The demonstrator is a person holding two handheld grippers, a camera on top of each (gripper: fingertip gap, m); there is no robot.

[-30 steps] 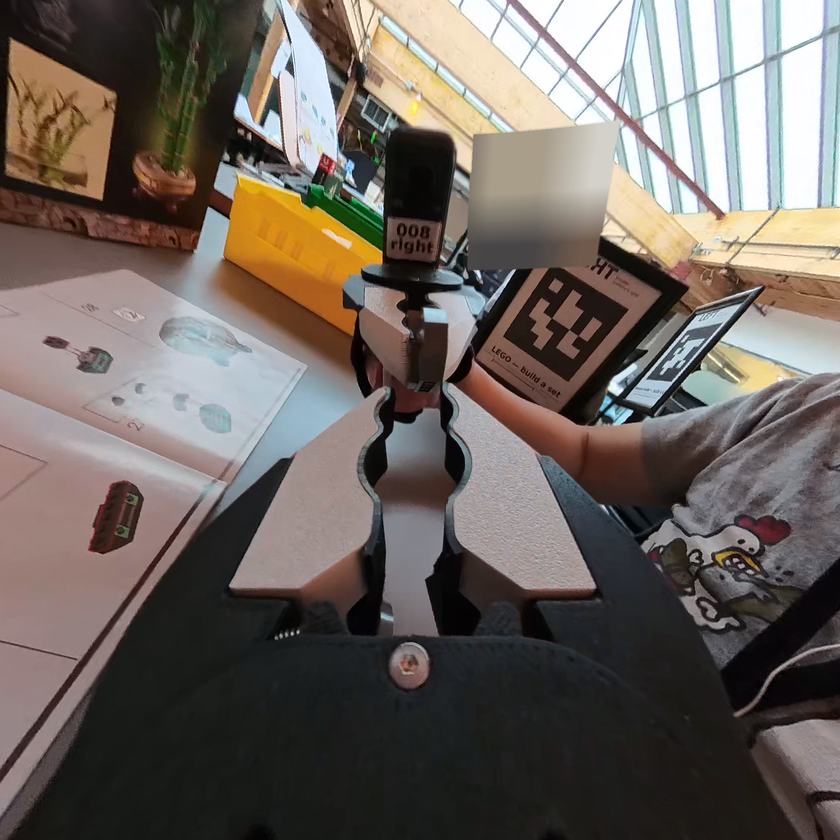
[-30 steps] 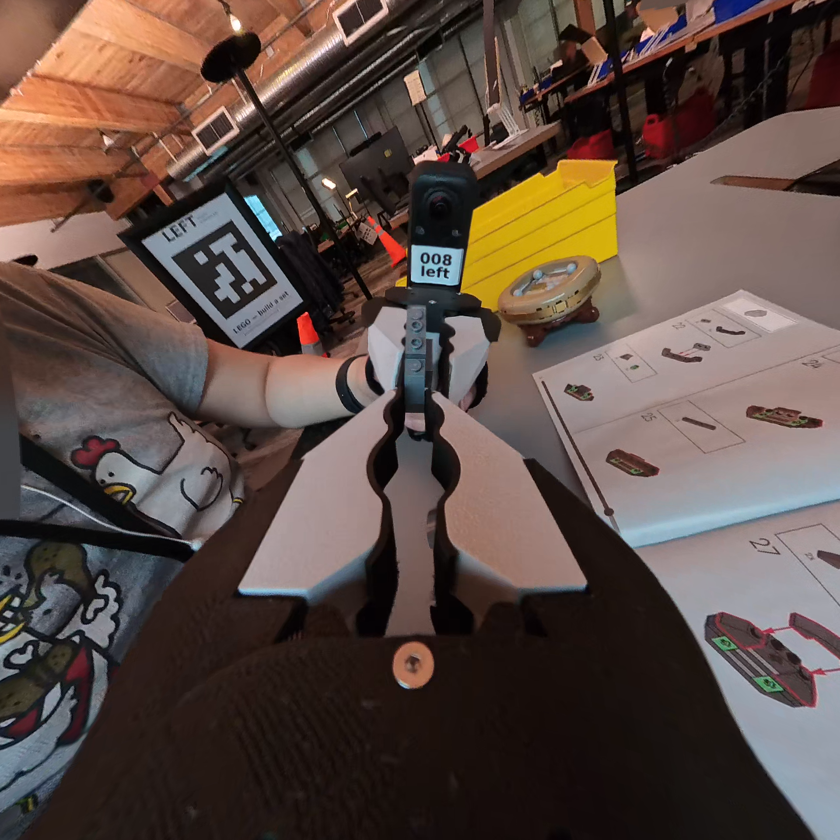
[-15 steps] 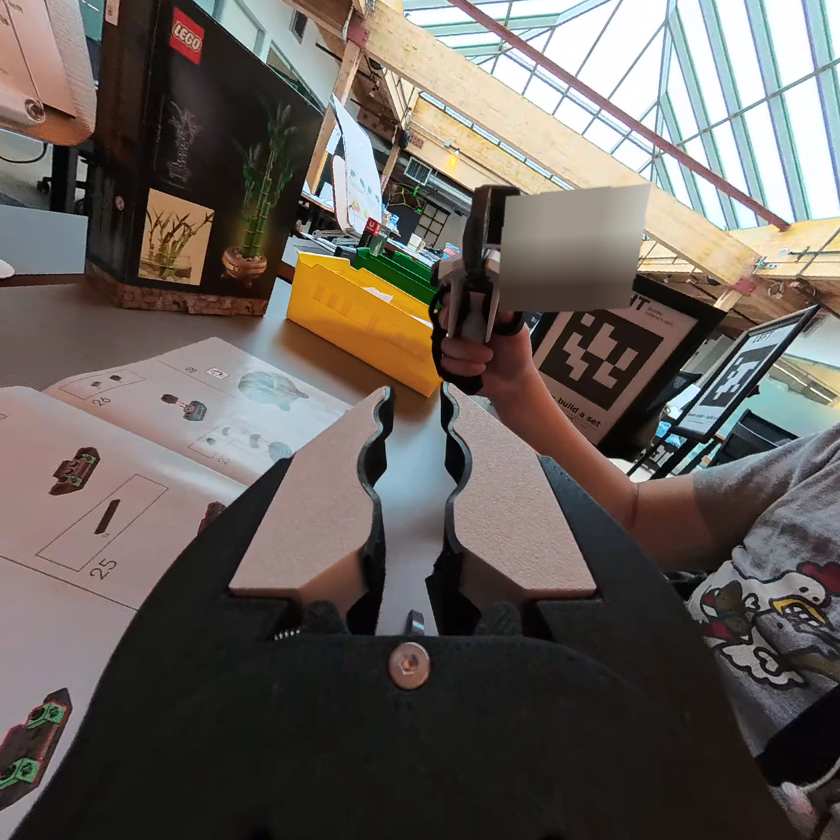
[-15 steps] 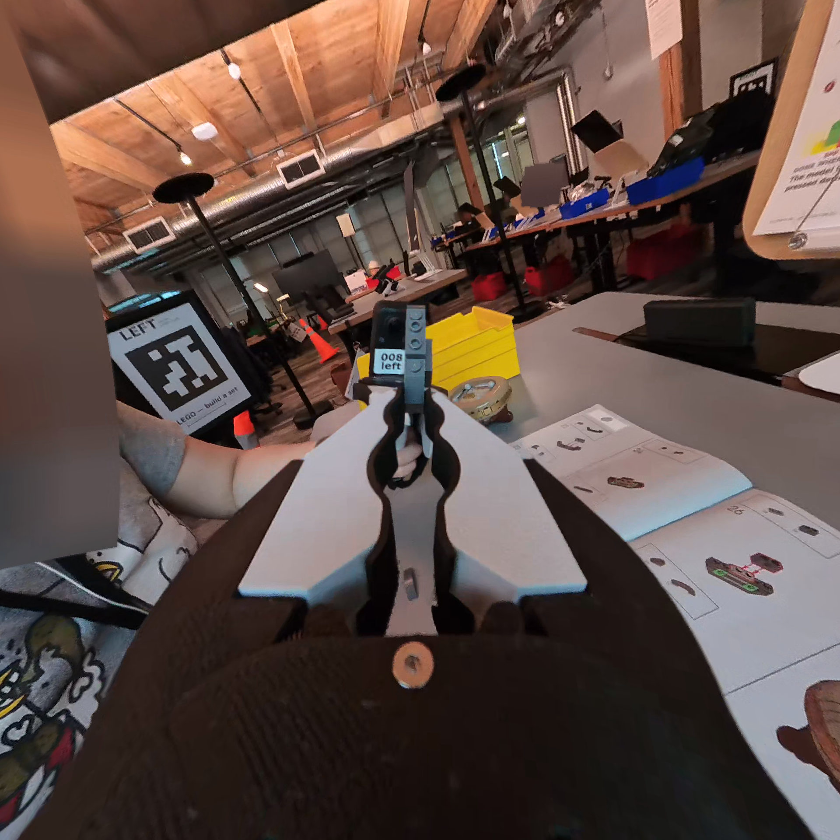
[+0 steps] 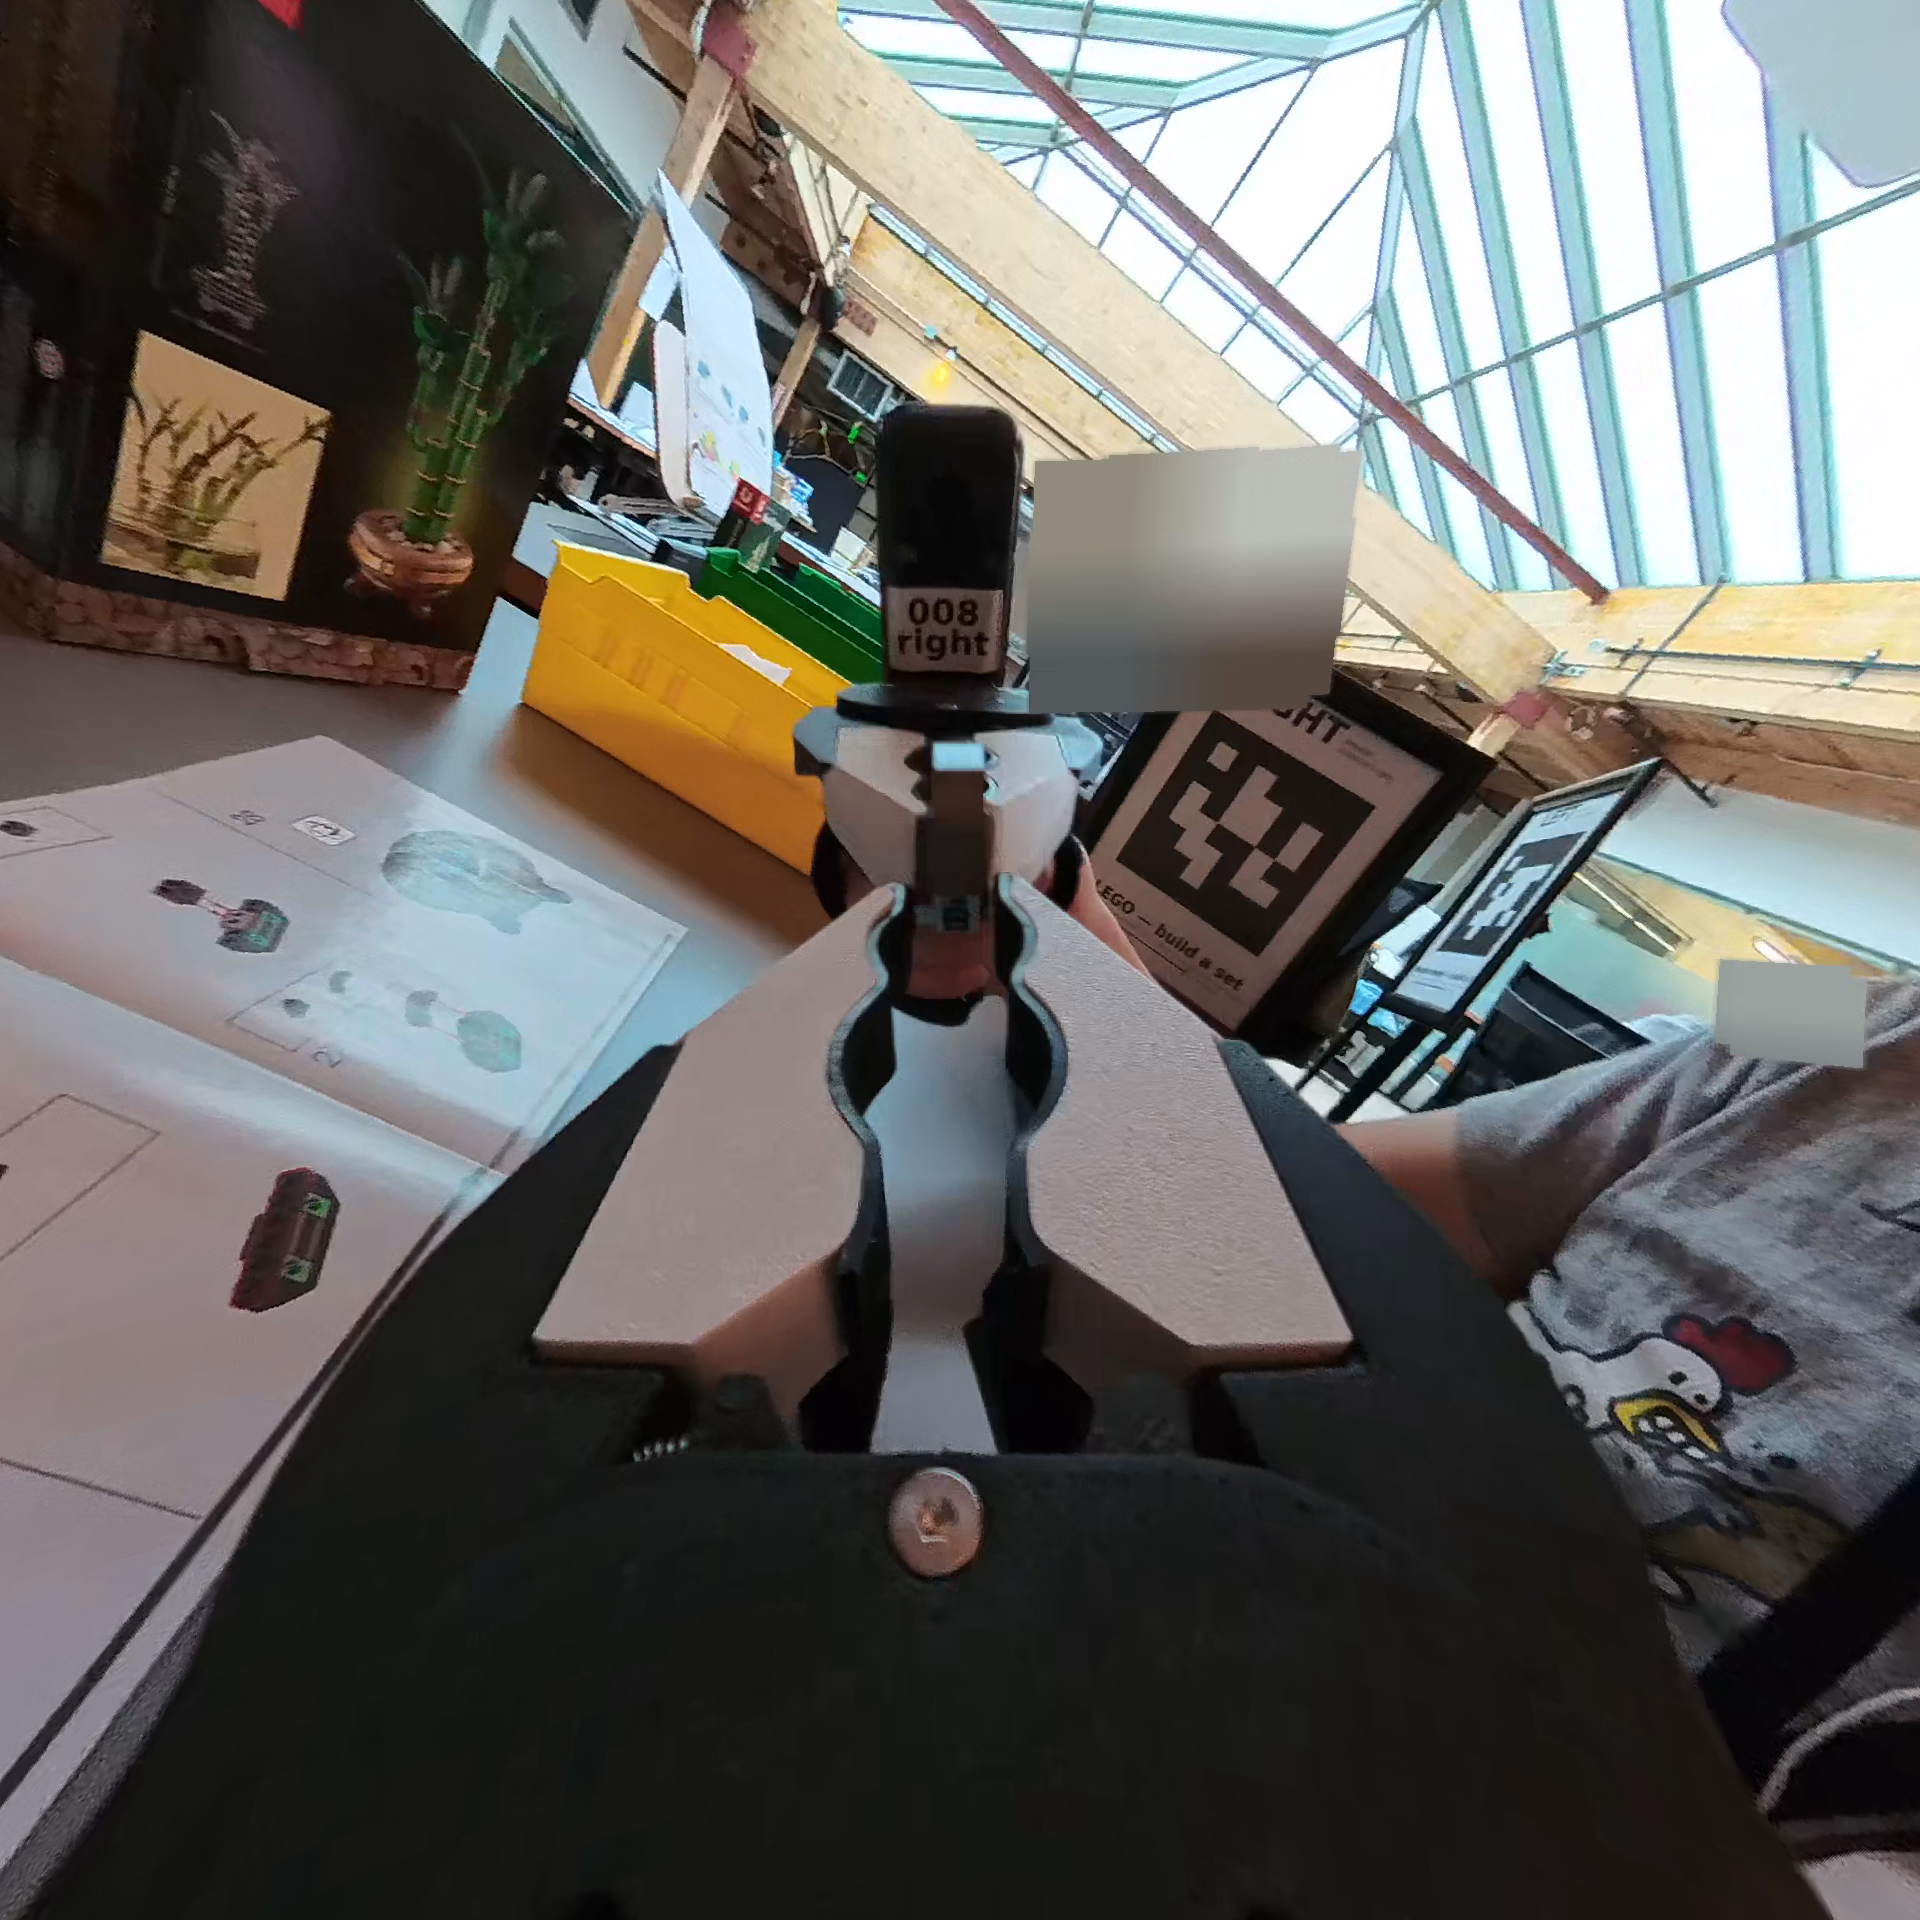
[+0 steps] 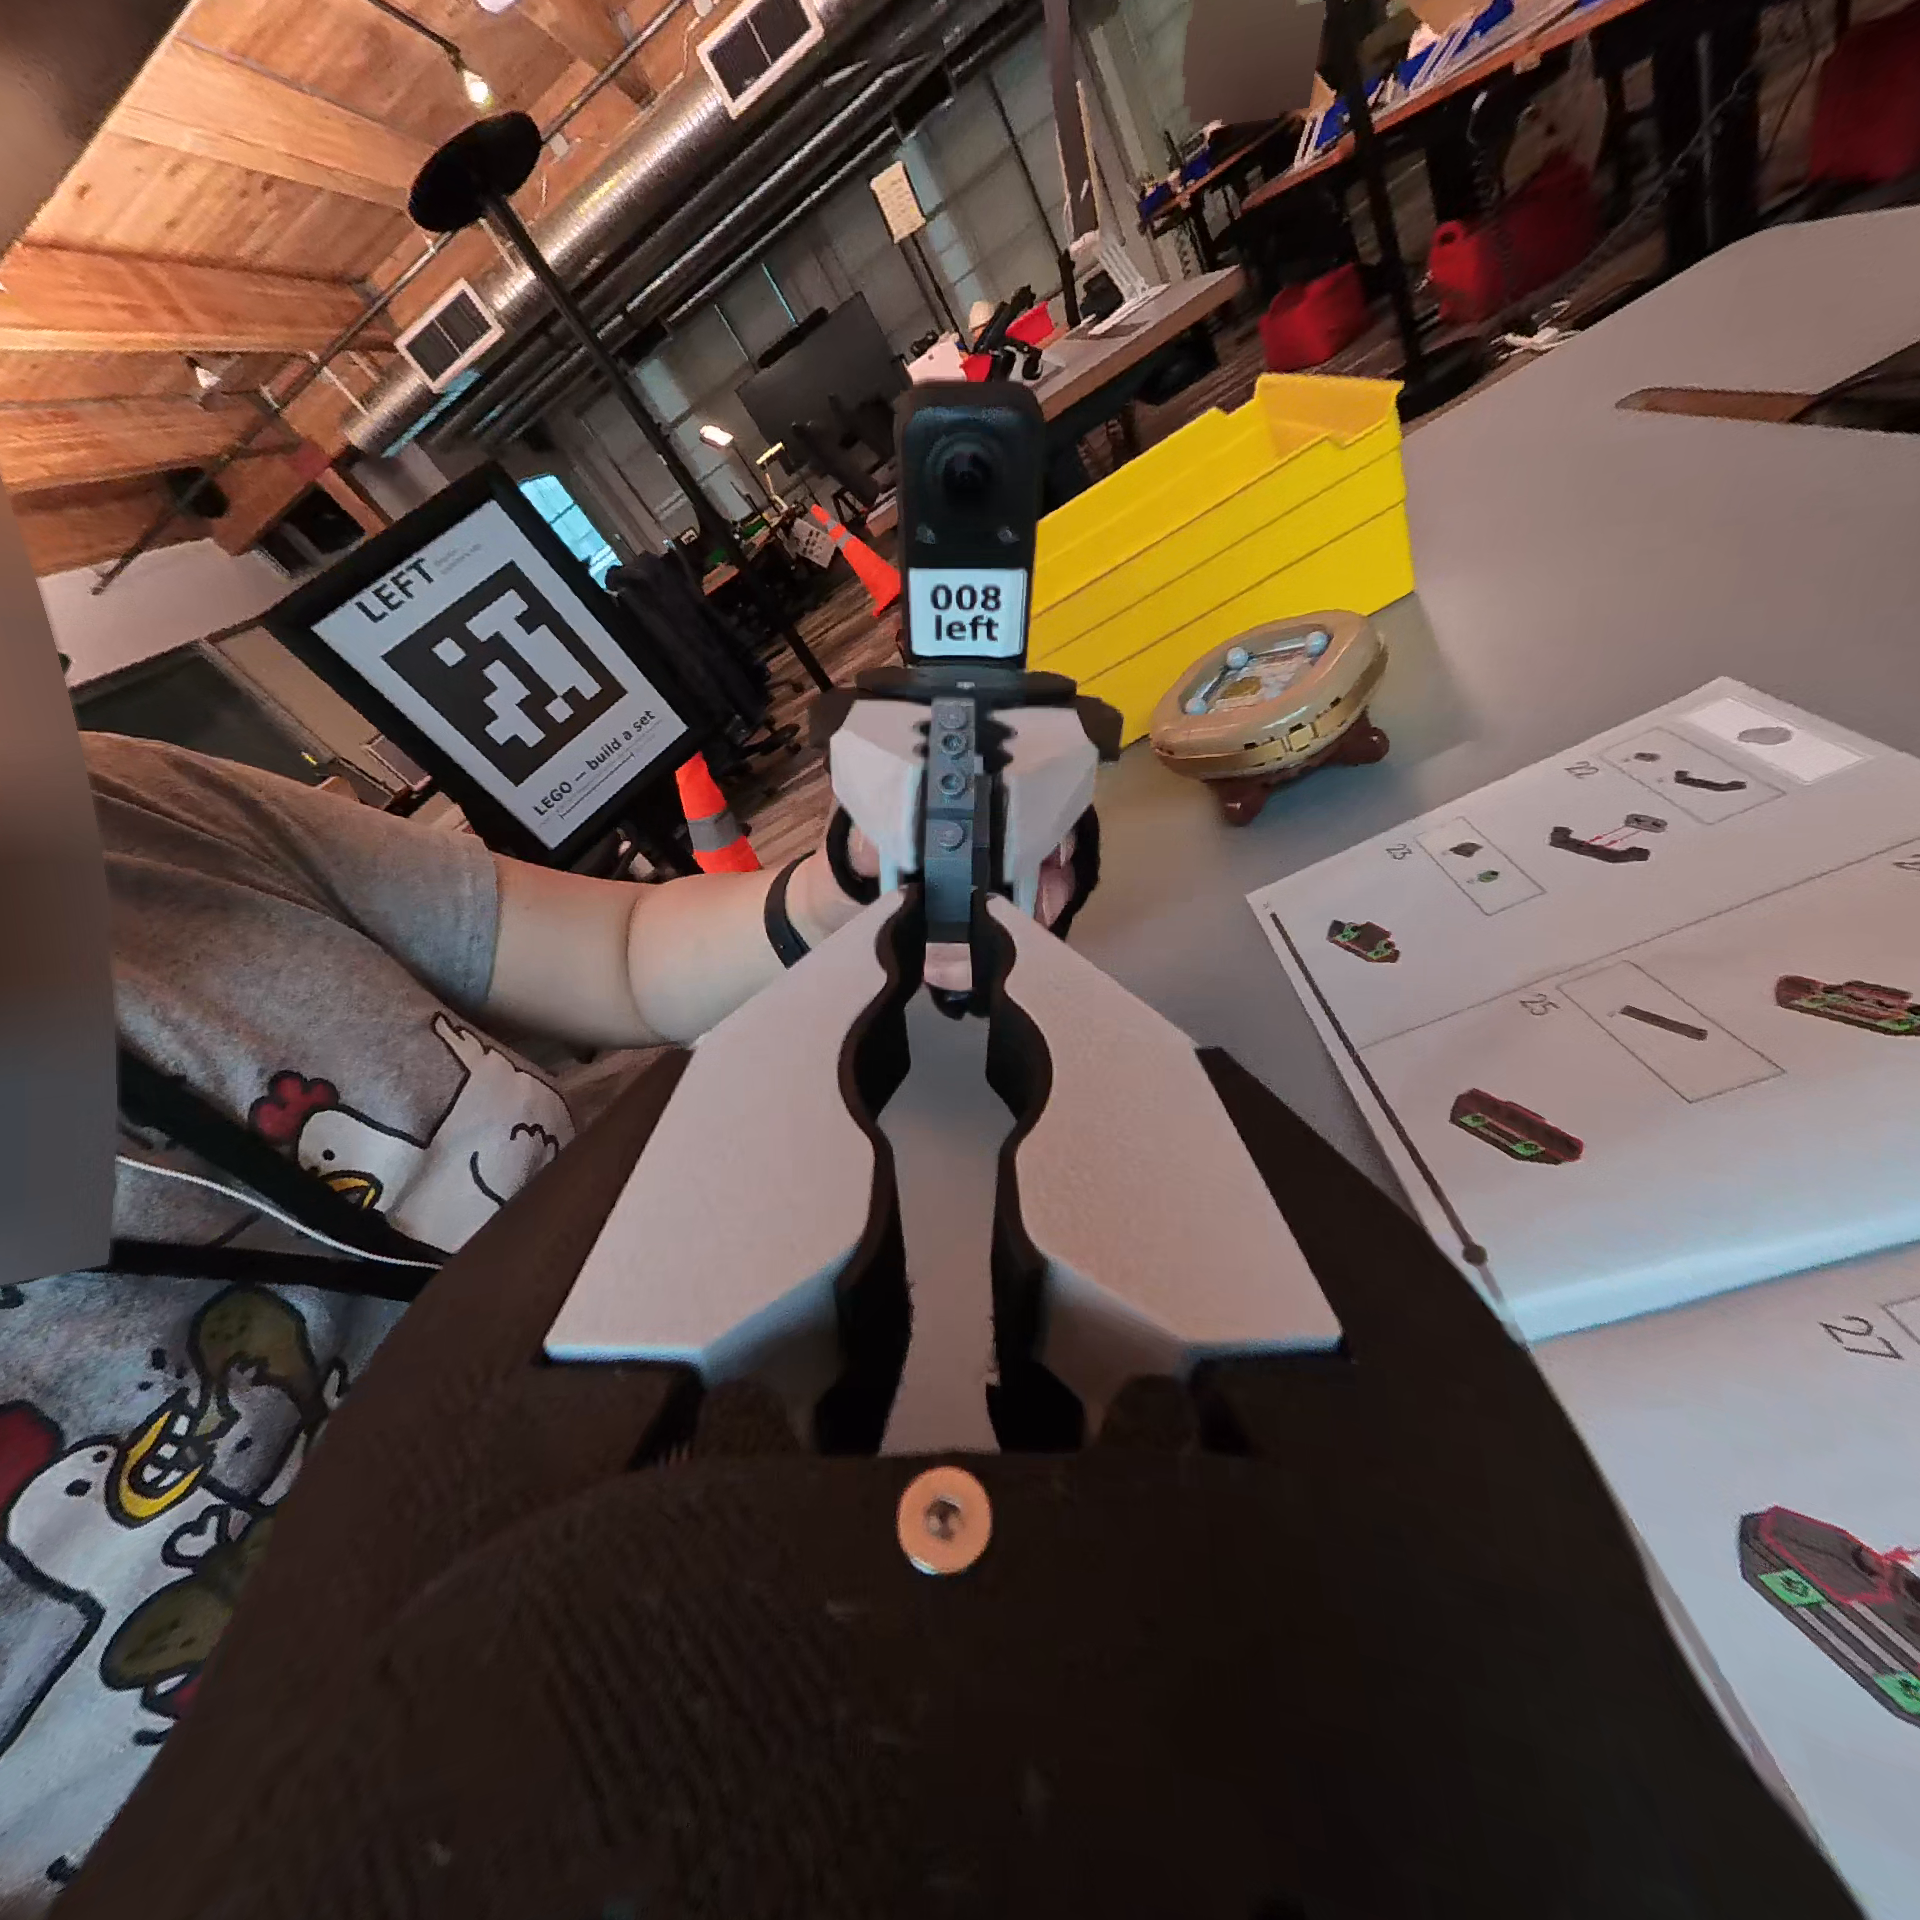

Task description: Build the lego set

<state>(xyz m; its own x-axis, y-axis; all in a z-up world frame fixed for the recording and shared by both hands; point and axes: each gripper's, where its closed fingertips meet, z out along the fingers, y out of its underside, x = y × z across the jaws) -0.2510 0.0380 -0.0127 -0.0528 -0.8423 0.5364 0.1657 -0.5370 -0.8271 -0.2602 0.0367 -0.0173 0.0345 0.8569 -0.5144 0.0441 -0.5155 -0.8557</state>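
L + R grippers (image 5: 945,899) (image 6: 948,914) meet tip-to-tip above table (image 6: 1662,468), both pinching one dark grey lego strip (image 6: 954,800), booklet (image 6: 1621,997) open alongside.

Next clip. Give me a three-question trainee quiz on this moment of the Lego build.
1. True or false: the round tan model stands on the table, outside the yellow bin.
2. The right gripper pinches: A) a dark grey studded piece B) a green leaf C) a page.
3. Fill in: an open instruction ___ lies on the table.
Key: 1 true; 2 A; 3 booklet.
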